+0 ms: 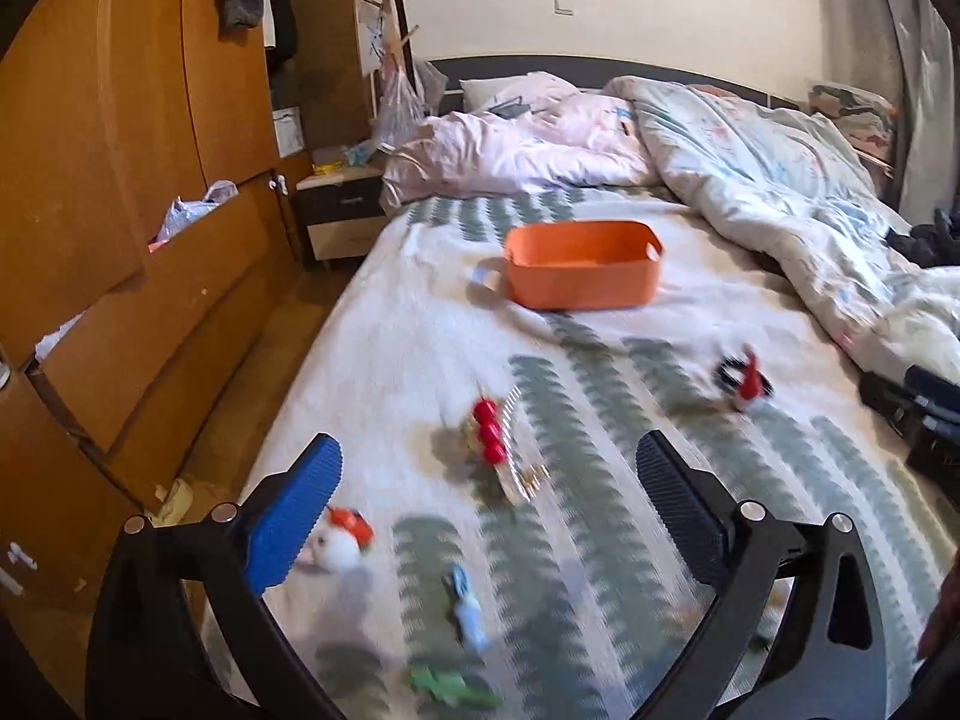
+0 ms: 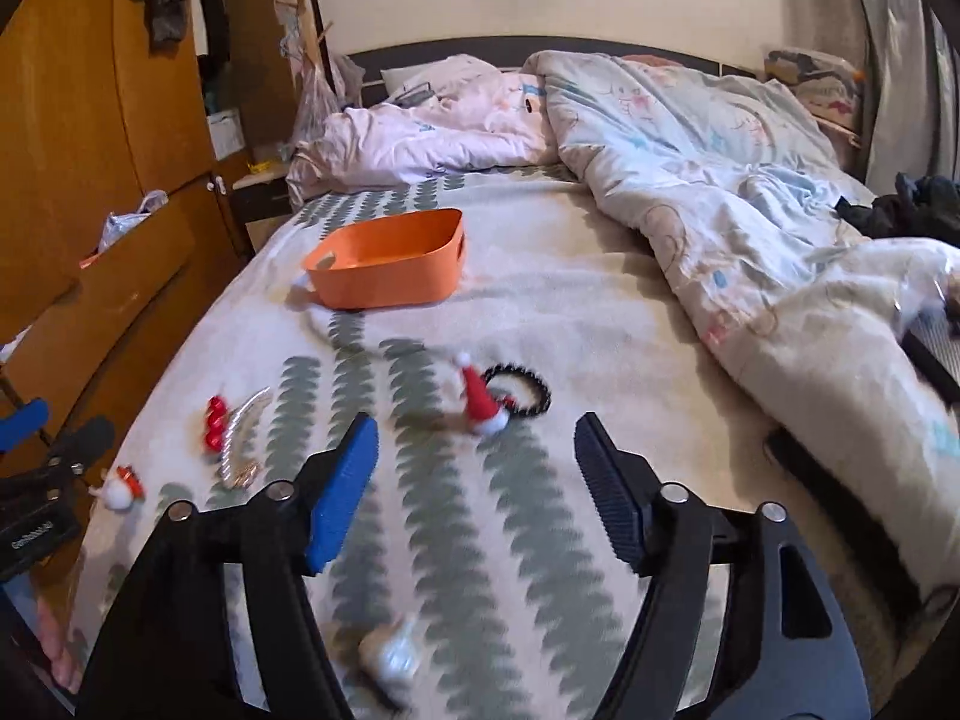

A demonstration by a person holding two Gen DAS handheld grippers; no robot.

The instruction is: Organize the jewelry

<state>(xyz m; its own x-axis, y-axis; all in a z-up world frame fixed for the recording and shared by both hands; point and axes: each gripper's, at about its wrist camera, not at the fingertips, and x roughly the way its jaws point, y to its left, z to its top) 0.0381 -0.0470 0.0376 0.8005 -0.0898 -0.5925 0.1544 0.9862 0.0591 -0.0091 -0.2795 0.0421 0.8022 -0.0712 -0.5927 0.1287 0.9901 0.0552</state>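
An orange bin (image 1: 581, 272) stands on the bed; it also shows in the right wrist view (image 2: 390, 267). Small pieces lie scattered on the patterned sheet: a red bead clip (image 1: 489, 430) (image 2: 215, 423) beside a silvery packet (image 2: 243, 441), a Santa-hat hair tie with a black ring (image 1: 743, 378) (image 2: 501, 399), a white pom-pom piece (image 1: 342, 540) (image 2: 118, 489), a light blue clip (image 1: 468, 603), a green clip (image 1: 453, 687) and a silvery item (image 2: 393, 657). My left gripper (image 1: 489, 483) is open above the red beads. My right gripper (image 2: 477, 456) is open just short of the Santa hat.
A rumpled duvet (image 2: 720, 180) and pillows cover the bed's far and right side. A wooden wardrobe (image 1: 120, 180) with open drawers and a nightstand (image 1: 342, 210) stand left of the bed. Dark items (image 1: 918, 408) lie at the right edge.
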